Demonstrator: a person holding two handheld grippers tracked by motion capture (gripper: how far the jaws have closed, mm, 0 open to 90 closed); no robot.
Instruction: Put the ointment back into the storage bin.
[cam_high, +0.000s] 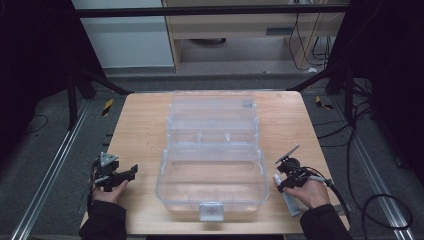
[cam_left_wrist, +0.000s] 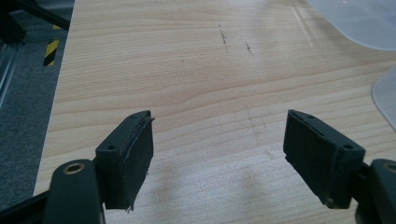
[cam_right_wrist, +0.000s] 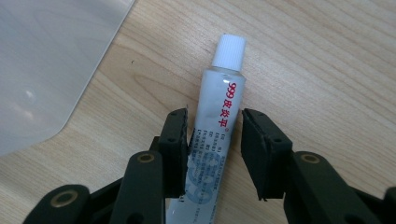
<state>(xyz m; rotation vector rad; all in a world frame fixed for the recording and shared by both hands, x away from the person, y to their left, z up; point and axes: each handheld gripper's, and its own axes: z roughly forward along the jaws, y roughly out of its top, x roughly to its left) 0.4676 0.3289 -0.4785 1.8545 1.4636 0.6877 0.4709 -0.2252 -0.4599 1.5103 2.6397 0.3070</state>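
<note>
A white ointment tube (cam_right_wrist: 220, 93) with a white screw cap and red print lies flat on the wooden table (cam_high: 140, 130), right of the clear box. My right gripper (cam_right_wrist: 215, 114) points down over it with a jaw on each side of the tube's body; one pad lies against it, the other stands a sliver off. In the high view the tube (cam_high: 291, 202) runs under the right gripper (cam_high: 280, 181) and the hand. My left gripper (cam_left_wrist: 219, 116) stands open over bare wood, nothing between its jaws; it rests at the table's front left (cam_high: 131, 172).
A large clear plastic organiser box (cam_high: 212, 175) stands open in the middle of the table, its trays stepped towards the back, a latch (cam_high: 210, 210) at the front. Black frame bars and cables ring the table.
</note>
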